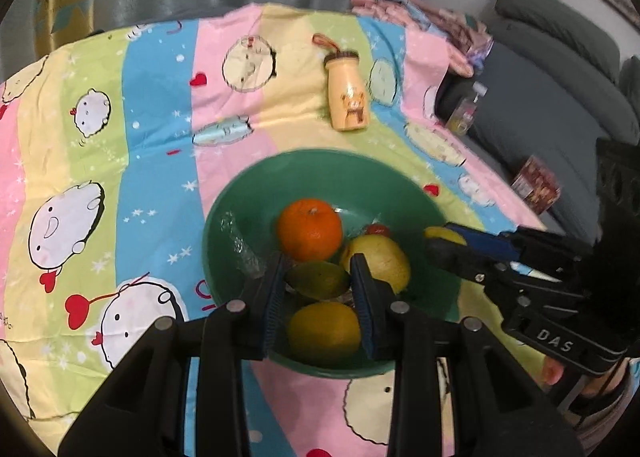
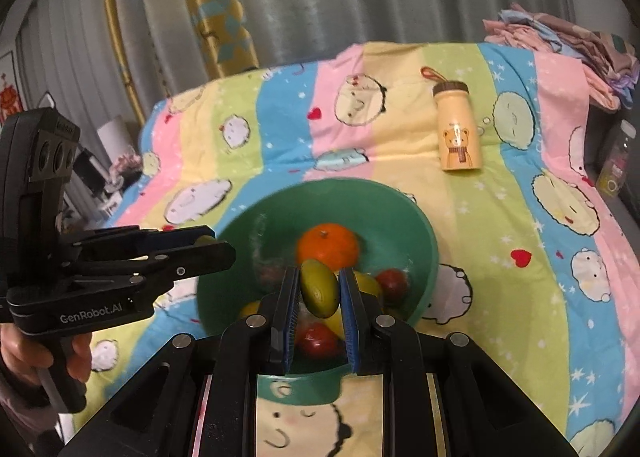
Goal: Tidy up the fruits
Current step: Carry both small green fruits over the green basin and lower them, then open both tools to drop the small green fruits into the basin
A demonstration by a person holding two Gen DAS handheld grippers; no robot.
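A green bowl sits on a cartoon-print cloth. It holds an orange, a yellow pear-like fruit, a yellow-orange fruit and red fruits. My left gripper hovers over the bowl's near side, shut on an olive-green oval fruit. My right gripper reaches over the bowl's right rim. It is shut on a yellow-green oval fruit.
A cream bear-print bottle rests on the cloth beyond the bowl. Folded clothes lie at the far right corner. A grey sofa, a clear plastic bottle and a patterned box are off the right edge.
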